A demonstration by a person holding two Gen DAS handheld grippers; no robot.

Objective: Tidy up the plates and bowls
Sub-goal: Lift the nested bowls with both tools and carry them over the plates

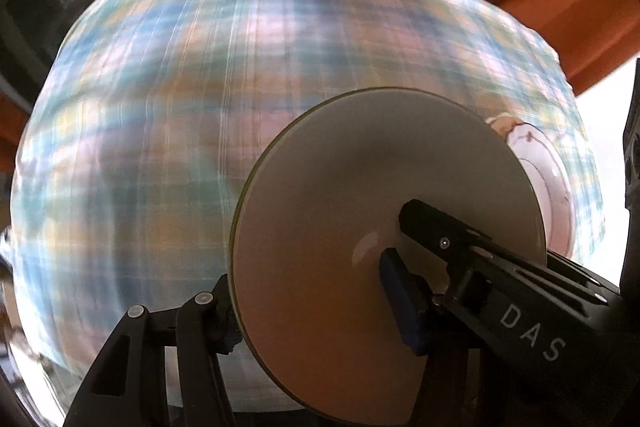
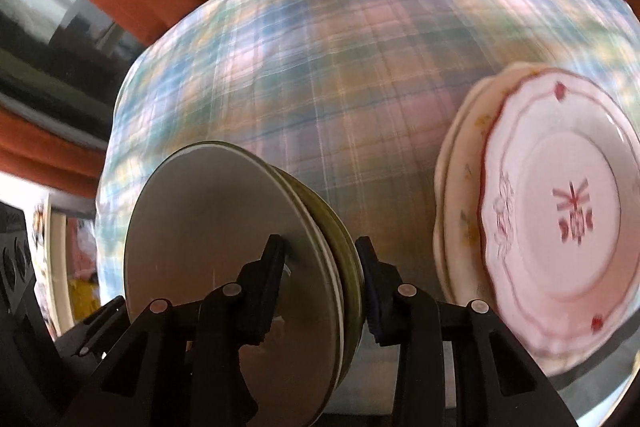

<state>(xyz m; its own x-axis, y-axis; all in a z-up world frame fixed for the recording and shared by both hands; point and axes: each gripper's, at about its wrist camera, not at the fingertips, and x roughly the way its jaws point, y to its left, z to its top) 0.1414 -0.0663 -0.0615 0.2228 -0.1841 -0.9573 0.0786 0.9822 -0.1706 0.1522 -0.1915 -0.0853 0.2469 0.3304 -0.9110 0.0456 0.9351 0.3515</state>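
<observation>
The plaid-covered surface [image 2: 320, 47] carries a near-right pile of patterned plates [image 2: 560, 211]. On the left, the grey plate stack [image 2: 224, 227] is gripped edgewise by the right gripper [image 2: 322, 291], probably for carrying; the left gripper [image 1: 308, 307] also clasps it.

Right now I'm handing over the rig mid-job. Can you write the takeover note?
Right gripper: shut on the grey stack, held on edge over the cloth.
Left gripper: straddles that stack's rim; I cannot tell whether its pads press.
Patterned stack: to the right, with a red-trimmed plate on top.
Done: the plates are gathered into two stacks.
Left: set the grey stack down, probably by or on the patterned one. No bowls are in view.
</observation>
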